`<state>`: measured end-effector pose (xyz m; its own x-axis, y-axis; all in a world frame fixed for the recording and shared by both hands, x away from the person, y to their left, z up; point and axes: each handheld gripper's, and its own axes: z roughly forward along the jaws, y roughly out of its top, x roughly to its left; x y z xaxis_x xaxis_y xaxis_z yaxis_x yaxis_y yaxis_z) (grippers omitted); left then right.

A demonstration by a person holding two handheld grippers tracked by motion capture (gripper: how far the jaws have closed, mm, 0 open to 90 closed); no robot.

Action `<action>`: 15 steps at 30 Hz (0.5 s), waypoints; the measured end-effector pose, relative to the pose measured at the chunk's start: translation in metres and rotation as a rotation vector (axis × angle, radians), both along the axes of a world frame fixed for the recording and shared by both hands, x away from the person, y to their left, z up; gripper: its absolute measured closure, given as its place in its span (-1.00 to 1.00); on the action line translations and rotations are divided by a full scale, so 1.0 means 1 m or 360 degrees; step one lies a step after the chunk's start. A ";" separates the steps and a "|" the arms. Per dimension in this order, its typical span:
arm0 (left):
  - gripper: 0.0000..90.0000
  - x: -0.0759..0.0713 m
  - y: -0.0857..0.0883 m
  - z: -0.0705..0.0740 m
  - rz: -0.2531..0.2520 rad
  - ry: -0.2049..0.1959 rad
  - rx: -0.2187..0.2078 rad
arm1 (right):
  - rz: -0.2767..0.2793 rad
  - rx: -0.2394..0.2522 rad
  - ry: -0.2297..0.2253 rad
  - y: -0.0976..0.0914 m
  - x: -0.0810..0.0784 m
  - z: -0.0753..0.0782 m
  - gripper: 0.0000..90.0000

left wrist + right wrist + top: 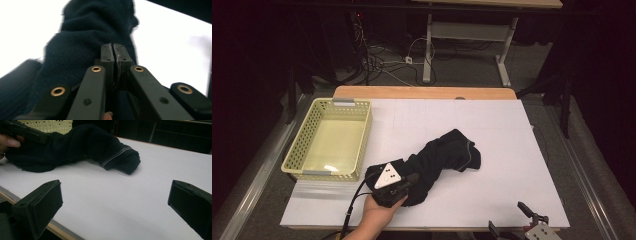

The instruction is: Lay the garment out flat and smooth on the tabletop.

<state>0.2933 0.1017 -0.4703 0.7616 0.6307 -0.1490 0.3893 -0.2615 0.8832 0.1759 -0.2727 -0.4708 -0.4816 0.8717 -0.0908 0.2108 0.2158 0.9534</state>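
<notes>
Both grippers are showing us their state: left gripper (412,181) is pinching the dark garment (447,152) at lower centre, right gripper (115,202) is gaping wide at lower right.

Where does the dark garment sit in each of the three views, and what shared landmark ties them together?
High view: the dark garment lies centre-low on the white table, right of the yellow basket.
Left gripper view: it spreads over the centre and left, with the left gripper shut on a fold.
Right gripper view: it lies upper left.
Shared landmark: the white table; also the left gripper at the garment's near end.
</notes>
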 end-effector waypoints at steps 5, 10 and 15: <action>0.92 -0.009 -0.018 0.003 -0.0149 -0.0017 -0.0007 | 0.0020 0.0001 -0.0009 0.005 -0.002 0.002 -0.99; 0.92 -0.030 -0.047 -0.002 -0.0433 0.0002 0.0025 | 0.0062 -0.0014 0.0001 0.014 0.002 0.001 -0.99; 0.91 -0.042 -0.059 -0.006 -0.0559 0.0013 0.0096 | 0.0109 -0.0014 0.0002 0.022 0.007 0.003 -0.98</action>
<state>0.2516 0.0422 -0.4765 0.9324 0.3386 -0.1262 0.2733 -0.4324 0.8593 0.1825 -0.2503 -0.4675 -0.5403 0.8358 -0.0979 0.1963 0.2383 0.9511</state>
